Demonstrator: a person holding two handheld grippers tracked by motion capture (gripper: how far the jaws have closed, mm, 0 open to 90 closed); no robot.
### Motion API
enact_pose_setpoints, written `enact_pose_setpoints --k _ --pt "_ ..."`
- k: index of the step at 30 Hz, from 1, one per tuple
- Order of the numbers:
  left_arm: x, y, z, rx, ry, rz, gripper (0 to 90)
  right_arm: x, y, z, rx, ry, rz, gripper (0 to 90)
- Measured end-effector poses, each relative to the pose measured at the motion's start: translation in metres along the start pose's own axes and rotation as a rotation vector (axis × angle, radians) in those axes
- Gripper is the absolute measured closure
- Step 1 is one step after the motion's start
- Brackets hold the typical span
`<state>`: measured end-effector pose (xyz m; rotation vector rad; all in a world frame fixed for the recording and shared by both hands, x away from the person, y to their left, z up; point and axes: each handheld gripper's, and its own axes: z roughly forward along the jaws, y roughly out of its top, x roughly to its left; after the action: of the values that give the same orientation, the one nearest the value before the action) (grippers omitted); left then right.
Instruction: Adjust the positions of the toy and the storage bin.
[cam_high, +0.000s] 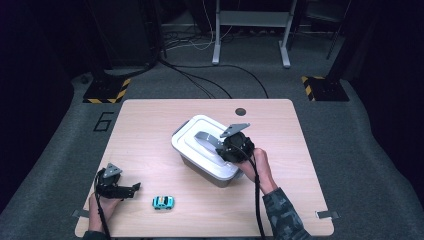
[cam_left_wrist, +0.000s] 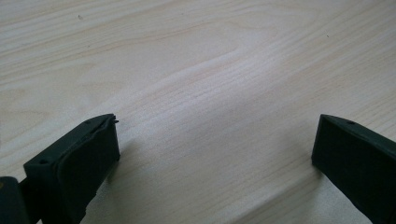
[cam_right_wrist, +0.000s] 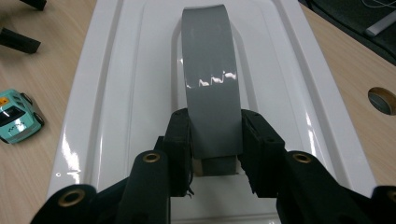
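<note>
1. Right tool (cam_right_wrist: 215, 140) clamped on the near end of the grey handle (cam_right_wrist: 208, 70), one jaw at each side of the strap, pressed tight against it.
2. Handle arching along the middle of the white lid (cam_right_wrist: 107, 93), lid seated flat on the grey box (cam_high: 200, 169) near the centre of the table (cam_high: 150, 130).
3. Seen from the high view: right tool (cam_high: 235, 145) sitting over the box's right end, hand behind it toward the near edge.
4. Step in hand, by the look of it: grip taken on the handle, lift of the lid not yet begun, lid sitting square on its box.
5. Left tool (cam_high: 131, 189) resting low on the table, well to the left of the box and nearer the front edge, jaws spread wide with nothing but bare wood (cam_left_wrist: 210, 93) between them.
6. Small teal toy car (cam_high: 163, 202) parked in front of the box, just to the right of the left tool, untouched. Likely the cargo for the box.
7. Next move, judged from here: straight upward pull on the handle, kept level so the lid clears the rim evenly, then a set-down spot away from the box.
8. Risk worth watching: grip at one end of the handle, so a tilt of the lid or a drag of the whole box.
</note>
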<state>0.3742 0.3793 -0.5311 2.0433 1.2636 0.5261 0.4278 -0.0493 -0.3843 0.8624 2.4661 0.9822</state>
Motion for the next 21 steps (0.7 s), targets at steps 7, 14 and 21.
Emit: enact_pose_setpoints --k 7,14,21 --pt "0.0 0.0 0.0 0.0 0.0 0.0 0.2 0.011 -0.004 -0.007 0.018 -0.019 0.005 65.4" --pt "0.0 0.0 0.0 0.001 0.0 0.001 0.2 0.016 -0.01 -0.012 0.008 -0.019 0.023 64.8" --pt "0.0 0.0 0.0 0.001 0.0 0.001 0.2 0.014 -0.005 -0.009 0.007 0.003 0.03 55.3"
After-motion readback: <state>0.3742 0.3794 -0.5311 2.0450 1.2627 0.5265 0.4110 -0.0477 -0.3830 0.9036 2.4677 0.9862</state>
